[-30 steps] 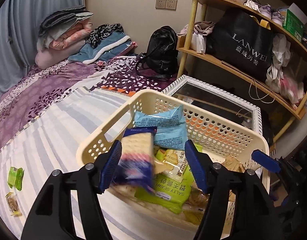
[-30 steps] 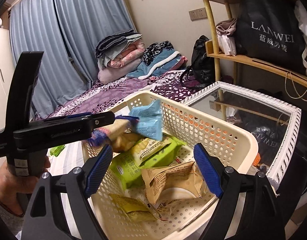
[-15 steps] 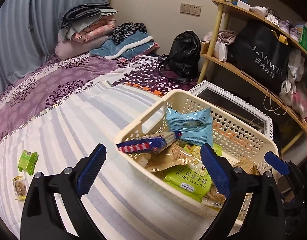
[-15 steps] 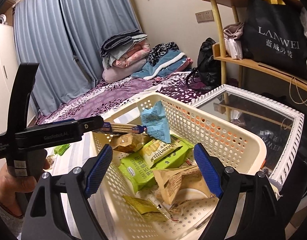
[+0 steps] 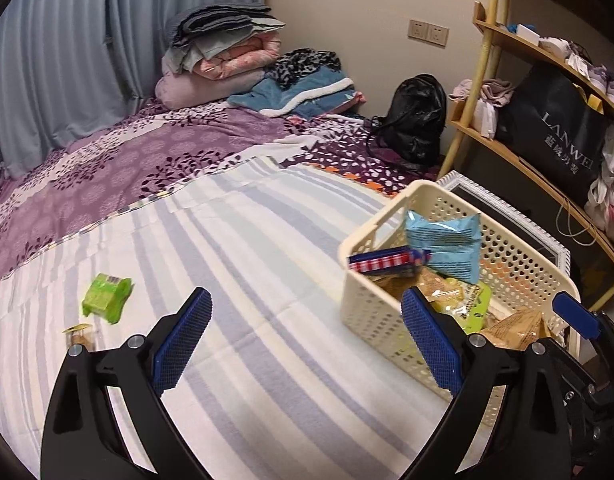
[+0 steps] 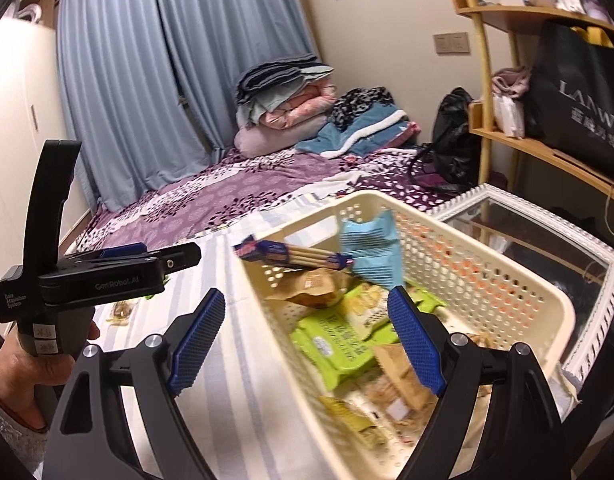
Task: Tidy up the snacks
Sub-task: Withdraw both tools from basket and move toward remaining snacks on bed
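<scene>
A cream perforated basket (image 5: 387, 320) (image 6: 487, 272) stands on the striped bedsheet, holding several snack packs. A blue-and-red biscuit pack (image 5: 387, 262) (image 6: 291, 256) lies across its near corner, beside an upright light-blue packet (image 5: 443, 240) (image 6: 371, 248). Green packs (image 6: 339, 348) lie lower in the basket. My left gripper (image 5: 307, 336) is open over bare sheet, left of the basket, with nothing between its fingers. My right gripper (image 6: 307, 340) is open above the basket's left wall, pressing on nothing. A green snack pack (image 5: 107, 298) and a small brown packet (image 5: 81, 334) lie on the sheet at the left.
A person's hand (image 6: 35, 368) holds the left gripper's handle. A white-framed glass table (image 6: 547, 232) sits right behind the basket. Wooden shelves with a black bag (image 5: 559, 136), a black backpack (image 5: 415, 120) and folded bedding (image 5: 227, 60) stand further back.
The left gripper opened and let go of the blue-and-red biscuit pack, which now rests on the basket's corner. The left gripper drew back to the left, away from the basket.
</scene>
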Demonstrator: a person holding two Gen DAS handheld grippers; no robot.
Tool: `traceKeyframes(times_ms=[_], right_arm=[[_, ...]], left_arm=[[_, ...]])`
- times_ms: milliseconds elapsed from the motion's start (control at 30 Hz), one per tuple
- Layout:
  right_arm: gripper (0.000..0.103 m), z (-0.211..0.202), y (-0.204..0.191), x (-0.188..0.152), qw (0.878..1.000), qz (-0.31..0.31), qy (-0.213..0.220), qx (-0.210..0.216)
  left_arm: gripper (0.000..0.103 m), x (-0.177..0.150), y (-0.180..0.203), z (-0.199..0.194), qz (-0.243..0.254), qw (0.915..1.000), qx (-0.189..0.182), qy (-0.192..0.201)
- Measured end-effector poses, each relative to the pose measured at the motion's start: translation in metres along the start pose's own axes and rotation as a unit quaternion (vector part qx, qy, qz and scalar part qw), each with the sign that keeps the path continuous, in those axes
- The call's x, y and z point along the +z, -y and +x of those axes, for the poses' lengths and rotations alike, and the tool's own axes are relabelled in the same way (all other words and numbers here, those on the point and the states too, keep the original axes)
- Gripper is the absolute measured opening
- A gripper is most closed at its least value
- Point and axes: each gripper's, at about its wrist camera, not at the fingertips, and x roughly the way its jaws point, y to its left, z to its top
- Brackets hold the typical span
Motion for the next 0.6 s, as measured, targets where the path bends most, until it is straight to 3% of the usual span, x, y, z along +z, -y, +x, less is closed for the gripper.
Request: traceKeyframes(times_ms=[600], right_arm=[[0.085, 0.033, -0.095, -0.010, 0.994, -0.077, -0.050, 0.051]], left_arm=[[0.097, -0.028, -0.092, -0.017, -0.062, 0.9962, 0.061, -0.003]])
